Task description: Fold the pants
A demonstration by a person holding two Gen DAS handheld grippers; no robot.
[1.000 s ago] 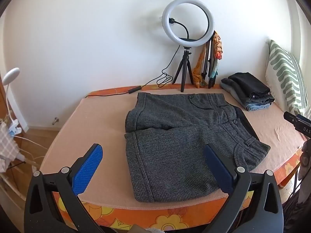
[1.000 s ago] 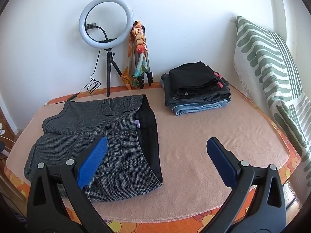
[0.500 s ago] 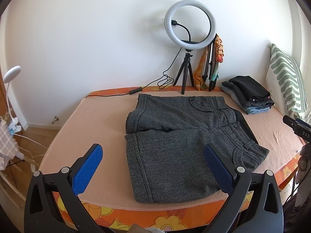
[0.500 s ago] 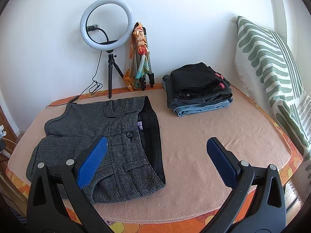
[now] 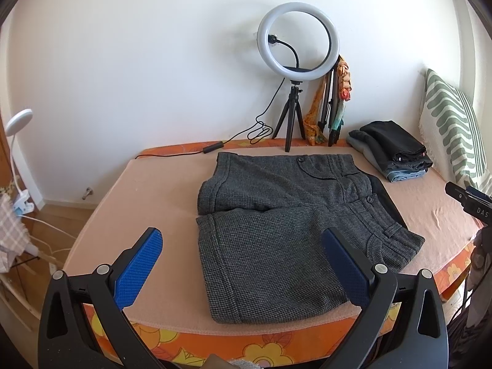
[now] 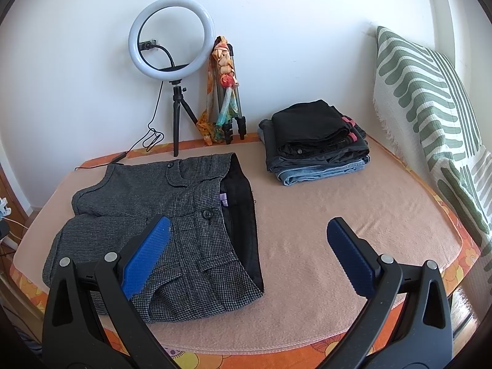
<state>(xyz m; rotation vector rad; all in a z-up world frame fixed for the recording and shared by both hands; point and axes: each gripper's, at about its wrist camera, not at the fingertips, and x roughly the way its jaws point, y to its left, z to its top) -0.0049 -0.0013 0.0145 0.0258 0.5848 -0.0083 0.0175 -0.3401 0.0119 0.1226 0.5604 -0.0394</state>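
Up front, both sets of jaws stand wide apart with nothing between them. The left gripper (image 5: 243,264) hangs over the near edge of the bed, its blue pads (image 5: 140,269) framing the lower leg of the pants (image 5: 276,215). The right gripper (image 6: 247,255) is also held above the bed; its left pad sits in front of the waist end of the pants (image 6: 160,215), and its right pad over bare blanket. Neither gripper touches the cloth.

The pants are short, grey, of a fine check weave, and lie flat on the peach blanket (image 6: 338,215) that covers the bed. The leg openings point to the left side of the bed and the waistband to the right, where black lining (image 6: 243,215) shows. Two buttons and pocket flaps face up. One leg lies toward the wall, the other toward the near edge, its hem close to the blanket's border, under which an orange flowered sheet (image 5: 190,344) shows.

Farther back, a ring light (image 5: 298,40) on a small black tripod stands against the white wall, just beyond the pants, its cable trailing along the bed's far edge. Beside it leans a folded tripod wrapped in a coloured scarf (image 6: 223,92). To the right, well apart from the pants, is a stack of folded clothes (image 6: 316,144), dark on top and denim below. A green and white striped pillow (image 6: 430,107) stands at the right end.
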